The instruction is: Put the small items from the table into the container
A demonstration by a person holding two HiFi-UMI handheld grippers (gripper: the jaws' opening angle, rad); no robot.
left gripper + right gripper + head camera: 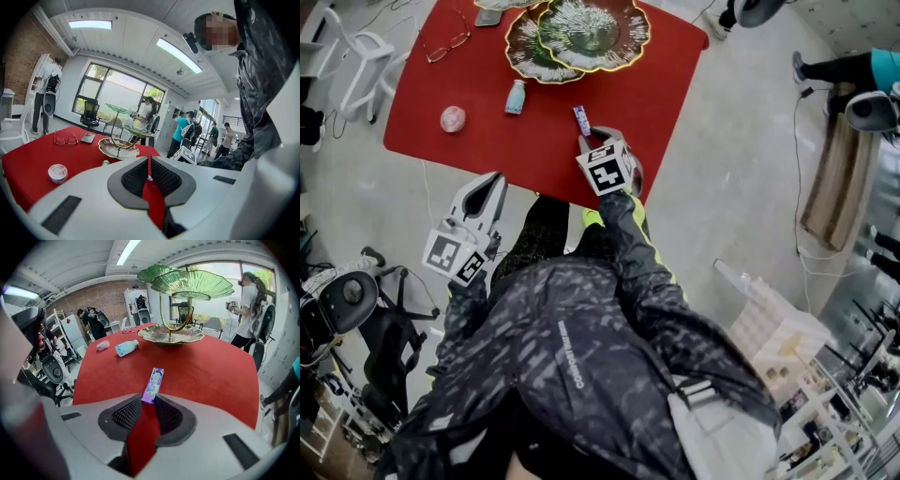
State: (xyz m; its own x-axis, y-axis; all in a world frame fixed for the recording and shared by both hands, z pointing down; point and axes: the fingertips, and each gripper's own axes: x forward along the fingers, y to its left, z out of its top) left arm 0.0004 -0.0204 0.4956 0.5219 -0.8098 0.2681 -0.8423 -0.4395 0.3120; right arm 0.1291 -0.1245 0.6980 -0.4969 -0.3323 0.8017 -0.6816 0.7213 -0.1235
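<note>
The right claw (149, 401) is narrowed onto the near end of a purple packet (156, 378). Its black pads press the wrapper from both sides, and the rest of the packet lies flat on the red surface (211, 376), pointing toward the leaf-shaped dish stand (171, 333). In the head view this claw sits at the edge of the surface, on the side of the stand nearest the person.

The left claw (149, 161) has its pads drawn together at the tips with nothing between them. It hangs off the surface, farther from the stand than the right claw.

A small blue bottle (517, 97) lies on its side near the stand's lowest dish, on the person's side of it. A round pink tin (452, 118) lies farther out from the stand, beyond the bottle. A pair of glasses (445, 45) lies to the left of the stand, and a dark phone (487, 17) lies just beside its left rim.
</note>
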